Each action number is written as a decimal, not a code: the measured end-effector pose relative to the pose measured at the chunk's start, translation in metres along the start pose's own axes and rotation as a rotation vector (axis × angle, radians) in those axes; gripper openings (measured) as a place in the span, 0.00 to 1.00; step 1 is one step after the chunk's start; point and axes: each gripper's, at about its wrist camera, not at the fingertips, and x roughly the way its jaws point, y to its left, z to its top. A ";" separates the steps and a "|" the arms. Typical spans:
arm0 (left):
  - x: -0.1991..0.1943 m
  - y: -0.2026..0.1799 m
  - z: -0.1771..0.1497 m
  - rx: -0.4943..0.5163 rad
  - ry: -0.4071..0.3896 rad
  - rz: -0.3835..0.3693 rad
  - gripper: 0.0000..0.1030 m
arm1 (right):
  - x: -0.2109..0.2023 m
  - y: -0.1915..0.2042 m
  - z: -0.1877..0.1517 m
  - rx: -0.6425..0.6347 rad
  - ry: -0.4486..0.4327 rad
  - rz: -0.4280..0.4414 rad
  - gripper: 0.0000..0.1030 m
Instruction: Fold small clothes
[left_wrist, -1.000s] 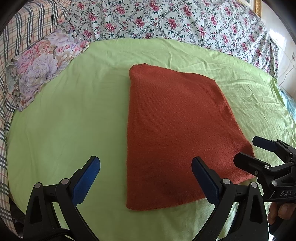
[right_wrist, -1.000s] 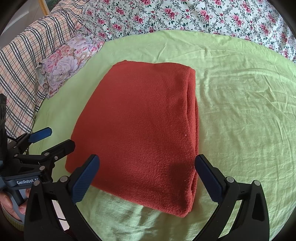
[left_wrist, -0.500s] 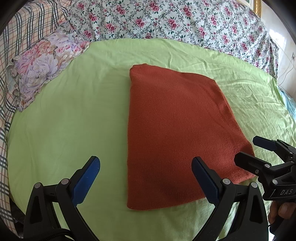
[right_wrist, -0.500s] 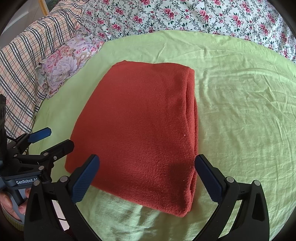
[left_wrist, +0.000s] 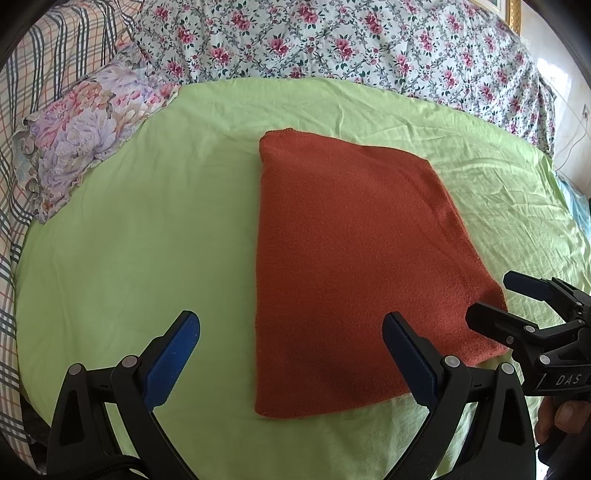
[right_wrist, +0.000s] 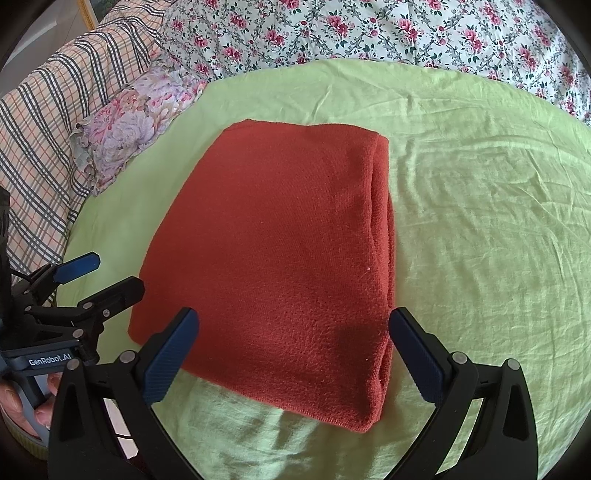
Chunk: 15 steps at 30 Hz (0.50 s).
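Observation:
A rust-red knitted garment (left_wrist: 351, 266) lies folded flat into a rectangle on the green sheet (left_wrist: 147, 240); it also shows in the right wrist view (right_wrist: 280, 258), with stacked layers along its right edge. My left gripper (left_wrist: 291, 354) is open and empty, held just before the garment's near left corner. My right gripper (right_wrist: 295, 350) is open and empty, held over the garment's near edge. Each gripper also shows in the other's view, the right one (left_wrist: 498, 302) at the garment's near right corner and the left one (right_wrist: 103, 277) at its near left corner.
A floral pillow (left_wrist: 81, 129) lies at the far left on a plaid blanket (left_wrist: 22, 74). A flowered quilt (left_wrist: 351, 40) runs along the back. The green sheet (right_wrist: 480, 221) stretches wide to the right of the garment.

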 end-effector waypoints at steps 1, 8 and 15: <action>0.000 0.000 0.000 0.000 0.000 0.000 0.97 | 0.000 -0.001 0.000 0.000 0.001 0.000 0.99; -0.001 -0.001 0.000 0.000 0.000 0.002 0.97 | 0.001 -0.005 0.000 -0.004 0.004 0.002 0.99; -0.001 -0.002 -0.001 -0.001 0.000 0.002 0.97 | 0.001 -0.003 0.000 -0.002 0.003 0.000 0.99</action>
